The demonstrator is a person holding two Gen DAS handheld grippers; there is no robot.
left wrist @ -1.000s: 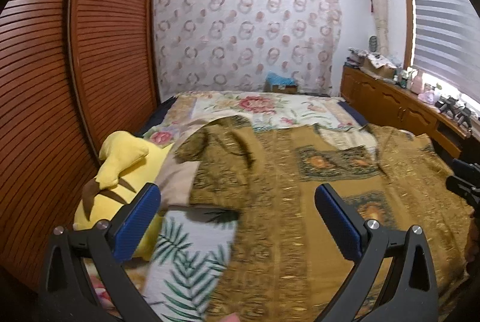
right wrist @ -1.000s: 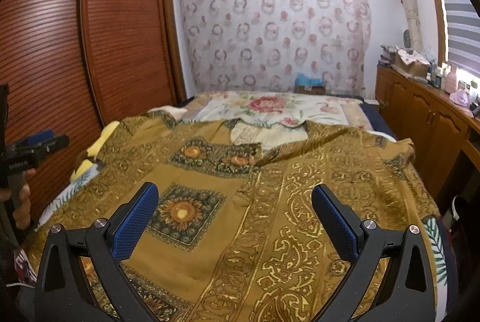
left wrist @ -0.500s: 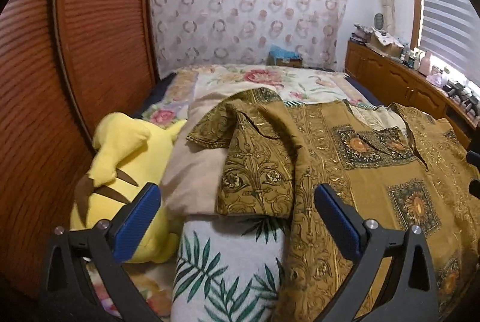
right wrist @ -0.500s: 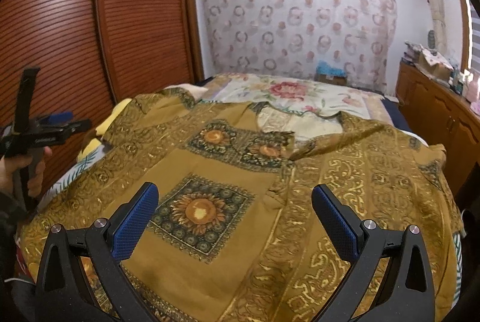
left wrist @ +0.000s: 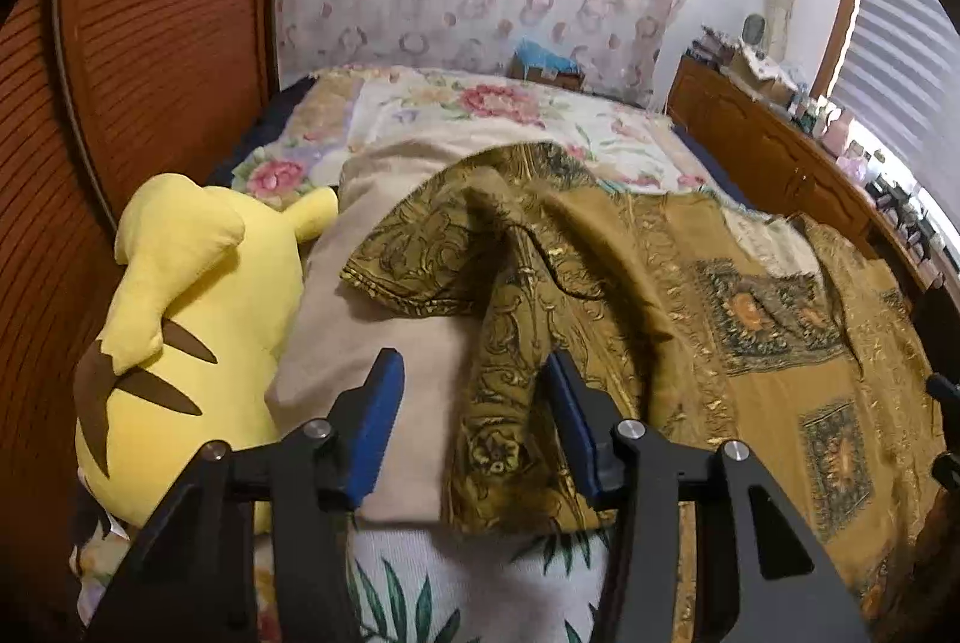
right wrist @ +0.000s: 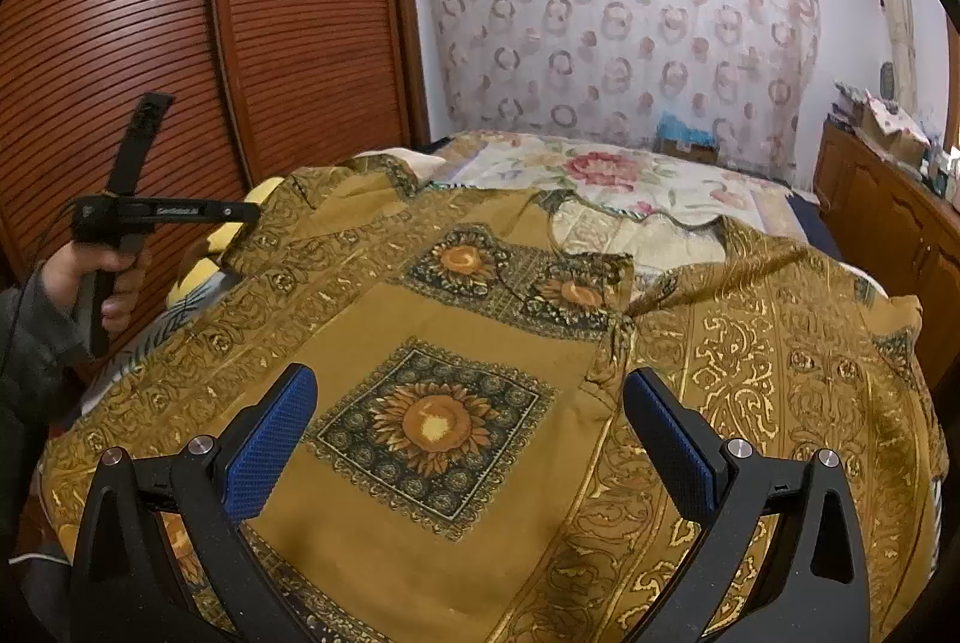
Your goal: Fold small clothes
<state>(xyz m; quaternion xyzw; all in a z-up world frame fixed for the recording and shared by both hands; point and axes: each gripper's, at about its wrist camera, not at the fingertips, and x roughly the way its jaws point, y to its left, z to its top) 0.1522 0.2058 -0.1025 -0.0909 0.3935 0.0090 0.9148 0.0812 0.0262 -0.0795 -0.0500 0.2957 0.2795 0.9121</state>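
A mustard-gold patterned shirt (right wrist: 480, 343) with sunflower squares lies spread over the bed. Its left sleeve (left wrist: 498, 343) is bunched on a beige cloth (left wrist: 372, 343). My left gripper (left wrist: 474, 409) is partly closed, its blue pads on either side of that sleeve; I cannot tell whether they pinch it. In the right wrist view the left gripper (right wrist: 150, 211) shows from the side, held by a hand at the shirt's left edge. My right gripper (right wrist: 468, 433) is open and empty above the shirt's front.
A yellow plush toy (left wrist: 186, 319) lies at the bed's left edge against the red-brown slatted wardrobe (right wrist: 180, 43). A floral bedspread (left wrist: 492, 115) covers the far bed. A wooden sideboard (left wrist: 780, 163) with clutter runs along the right under a window.
My left gripper has moved forward and left to the sleeve, and its jaws have narrowed around it. My right gripper has shifted closer over the shirt and stays open.
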